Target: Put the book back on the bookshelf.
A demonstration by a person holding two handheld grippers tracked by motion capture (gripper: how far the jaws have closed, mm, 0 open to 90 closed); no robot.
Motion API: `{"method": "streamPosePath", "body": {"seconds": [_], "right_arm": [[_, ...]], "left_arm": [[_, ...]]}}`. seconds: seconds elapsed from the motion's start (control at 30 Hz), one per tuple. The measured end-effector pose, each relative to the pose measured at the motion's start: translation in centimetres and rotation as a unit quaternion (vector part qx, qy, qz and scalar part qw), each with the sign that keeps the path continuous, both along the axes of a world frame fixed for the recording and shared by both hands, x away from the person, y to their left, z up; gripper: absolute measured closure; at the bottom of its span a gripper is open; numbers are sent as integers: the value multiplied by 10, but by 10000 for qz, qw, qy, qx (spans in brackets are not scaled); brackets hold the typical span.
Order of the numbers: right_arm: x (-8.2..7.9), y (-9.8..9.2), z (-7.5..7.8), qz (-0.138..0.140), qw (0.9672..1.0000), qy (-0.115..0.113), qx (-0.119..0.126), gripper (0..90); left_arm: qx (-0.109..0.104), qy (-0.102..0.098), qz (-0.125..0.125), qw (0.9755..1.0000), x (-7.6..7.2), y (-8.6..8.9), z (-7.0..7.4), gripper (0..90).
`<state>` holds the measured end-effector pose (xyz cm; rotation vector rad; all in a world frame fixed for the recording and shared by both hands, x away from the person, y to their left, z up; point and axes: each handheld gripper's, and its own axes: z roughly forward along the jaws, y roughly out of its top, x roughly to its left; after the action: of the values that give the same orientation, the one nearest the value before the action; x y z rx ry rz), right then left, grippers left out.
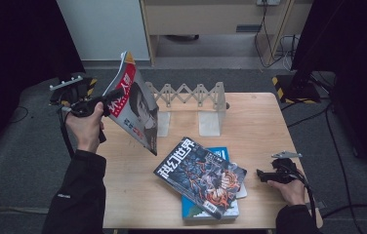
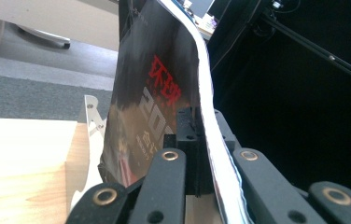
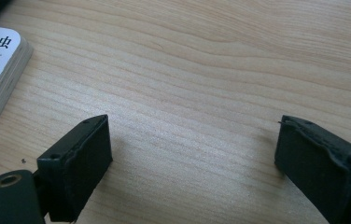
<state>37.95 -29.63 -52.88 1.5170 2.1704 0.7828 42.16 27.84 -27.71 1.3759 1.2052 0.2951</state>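
A wooden table [image 1: 137, 195] carries a white folding book rack [image 1: 191, 95] at its far edge. Near the front edge, a comic-cover magazine [image 1: 201, 175] lies on a blue book [image 1: 220, 153]. Above the left edge, the left gripper [image 1: 104, 103] pinches a red-titled magazine [image 1: 135, 105], held tilted in the air. At the right edge, the right gripper [image 3: 192, 158] rests with jaws wide, nothing between them.

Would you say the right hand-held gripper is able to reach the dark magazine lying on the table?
Probably yes: the right hand-held gripper is open, holds nothing, and bare table lies between it and the dark magazine.
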Motion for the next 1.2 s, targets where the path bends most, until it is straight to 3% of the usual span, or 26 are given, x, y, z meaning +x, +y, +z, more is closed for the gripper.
{"method": "streamPosePath", "body": {"seconds": [0.27,0.5,0.67,1.03,1.1,1.17,1.2], "right_arm": [[-1,0,-4,-2,9998,-184,72,73],[-3,-1,-7,-5,9993,-357,131,59],[-4,-1,-8,-2,9991,-401,148,58],[-4,-1,-8,3,9990,-413,168,57],[-4,-1,-8,5,9990,-426,165,57],[-4,-1,-8,2,9990,-418,169,57],[-4,-1,-8,0,9989,-428,169,58]], "left_arm": [[177,117,157,9997,25,-2,-9,858],[525,239,397,9975,44,-1,-16,858],[629,305,547,9961,53,0,-22,858],[1214,293,807,9889,63,-14,-31,859],[1369,248,889,9863,63,-18,-33,859],[1429,267,890,9854,64,-21,-35,859],[1533,277,923,9835,64,-23,-37,859]]}}
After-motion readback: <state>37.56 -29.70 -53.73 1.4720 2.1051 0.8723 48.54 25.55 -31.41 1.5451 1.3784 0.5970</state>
